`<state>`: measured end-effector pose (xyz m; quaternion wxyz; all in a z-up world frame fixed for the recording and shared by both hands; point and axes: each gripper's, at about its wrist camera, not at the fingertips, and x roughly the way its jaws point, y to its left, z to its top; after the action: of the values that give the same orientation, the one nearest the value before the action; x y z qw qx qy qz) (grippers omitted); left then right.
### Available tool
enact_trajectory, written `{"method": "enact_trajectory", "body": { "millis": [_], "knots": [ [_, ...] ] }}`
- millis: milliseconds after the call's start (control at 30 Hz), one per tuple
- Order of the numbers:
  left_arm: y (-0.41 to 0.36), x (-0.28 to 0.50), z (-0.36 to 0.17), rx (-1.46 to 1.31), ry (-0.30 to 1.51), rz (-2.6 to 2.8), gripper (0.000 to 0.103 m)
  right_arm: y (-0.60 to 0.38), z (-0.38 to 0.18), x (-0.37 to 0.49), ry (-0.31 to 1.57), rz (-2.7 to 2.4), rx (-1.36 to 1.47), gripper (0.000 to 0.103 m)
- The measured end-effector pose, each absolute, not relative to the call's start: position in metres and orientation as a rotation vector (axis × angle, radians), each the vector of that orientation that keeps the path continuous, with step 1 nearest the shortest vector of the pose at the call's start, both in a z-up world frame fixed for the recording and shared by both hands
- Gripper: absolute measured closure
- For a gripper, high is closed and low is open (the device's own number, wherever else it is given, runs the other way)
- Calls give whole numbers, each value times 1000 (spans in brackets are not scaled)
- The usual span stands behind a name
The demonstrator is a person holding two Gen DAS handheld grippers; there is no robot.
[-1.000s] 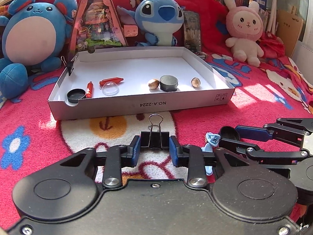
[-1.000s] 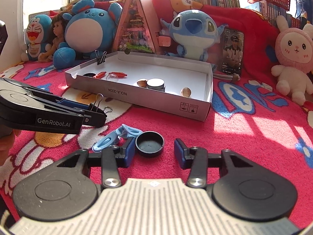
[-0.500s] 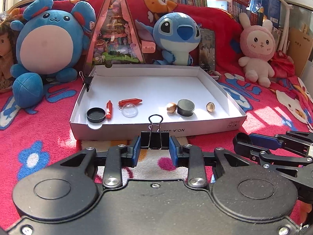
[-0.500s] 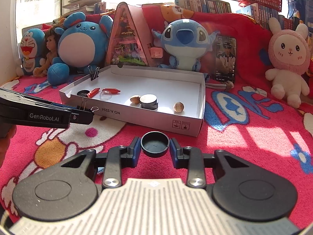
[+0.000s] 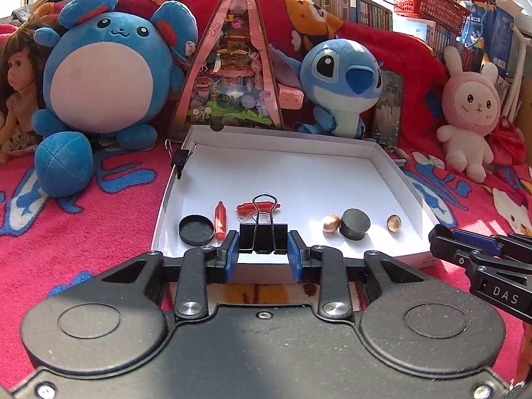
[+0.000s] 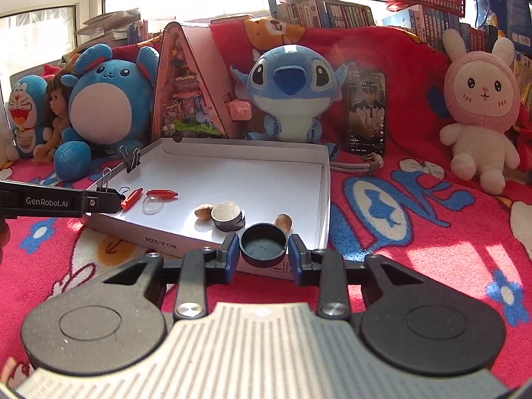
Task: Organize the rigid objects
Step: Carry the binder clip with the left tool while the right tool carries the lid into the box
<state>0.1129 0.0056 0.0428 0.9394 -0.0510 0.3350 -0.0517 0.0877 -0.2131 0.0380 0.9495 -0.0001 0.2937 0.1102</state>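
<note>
My left gripper (image 5: 263,252) is shut on a black binder clip (image 5: 263,239) and holds it over the near edge of the white cardboard tray (image 5: 299,153). My right gripper (image 6: 263,252) is shut on a black round cap (image 6: 263,244), held above the tray's near right corner (image 6: 327,196). In the tray lie a black lid (image 5: 196,230), two red crayon-like pieces (image 5: 220,220), a clear dome (image 6: 153,205), two nuts (image 5: 331,223) and a black puck (image 5: 356,227). Another binder clip (image 5: 181,159) grips the tray's left wall.
Plush toys line the back: a round blue one (image 5: 103,79), a blue alien (image 5: 342,76), a pink rabbit (image 5: 468,106). A triangular pink box (image 5: 234,66) stands behind the tray. A phone (image 6: 367,113) leans at the back. The red patterned blanket (image 6: 415,226) surrounds the tray.
Both grippers have lifted and moved forward toward the tray. The left carries the binder clip to its near edge; the right closed on the black cap and carried it to the tray's right corner.
</note>
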Motion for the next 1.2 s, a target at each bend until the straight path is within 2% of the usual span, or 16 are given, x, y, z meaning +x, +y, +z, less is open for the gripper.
{"method": "enact_trajectory", "body": {
  "millis": [1200],
  "knots": [
    [0,148,11,-55,713,-29,73,-191,10,144,690,221,1,65]
  ]
}}
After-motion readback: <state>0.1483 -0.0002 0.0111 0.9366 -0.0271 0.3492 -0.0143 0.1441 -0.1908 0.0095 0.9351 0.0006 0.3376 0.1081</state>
